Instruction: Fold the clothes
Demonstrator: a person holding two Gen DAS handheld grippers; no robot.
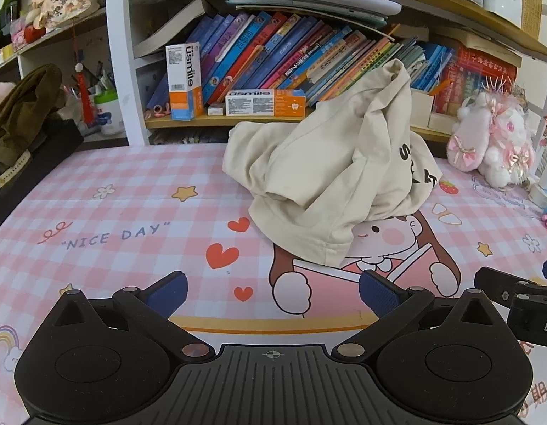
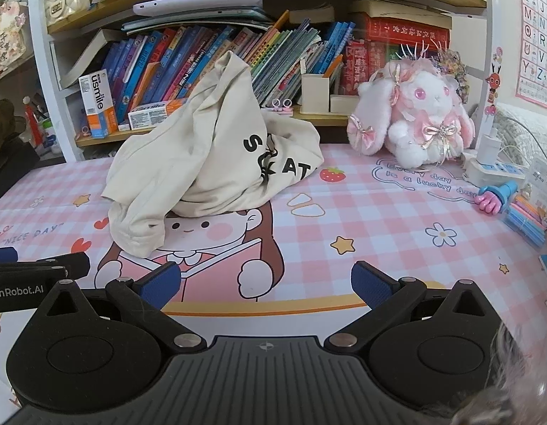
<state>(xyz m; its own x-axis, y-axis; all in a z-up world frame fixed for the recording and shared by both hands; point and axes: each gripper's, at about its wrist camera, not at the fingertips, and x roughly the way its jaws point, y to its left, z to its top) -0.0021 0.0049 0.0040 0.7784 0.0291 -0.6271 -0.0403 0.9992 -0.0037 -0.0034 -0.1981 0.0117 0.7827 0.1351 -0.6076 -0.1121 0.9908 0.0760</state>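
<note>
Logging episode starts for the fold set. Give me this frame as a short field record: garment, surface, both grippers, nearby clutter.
garment: cream shirt with black lettering, crumpled in a peaked heap, unfolded
surface: pink checked desk mat with cartoon print, shirt lying on it
left gripper: open, empty, short of the shirt
right gripper: open, empty, short of the shirt
clutter: pink plush rabbit to the shirt's right; bookshelf behind; power strip at right edge
progress: folding not yet begun
</note>
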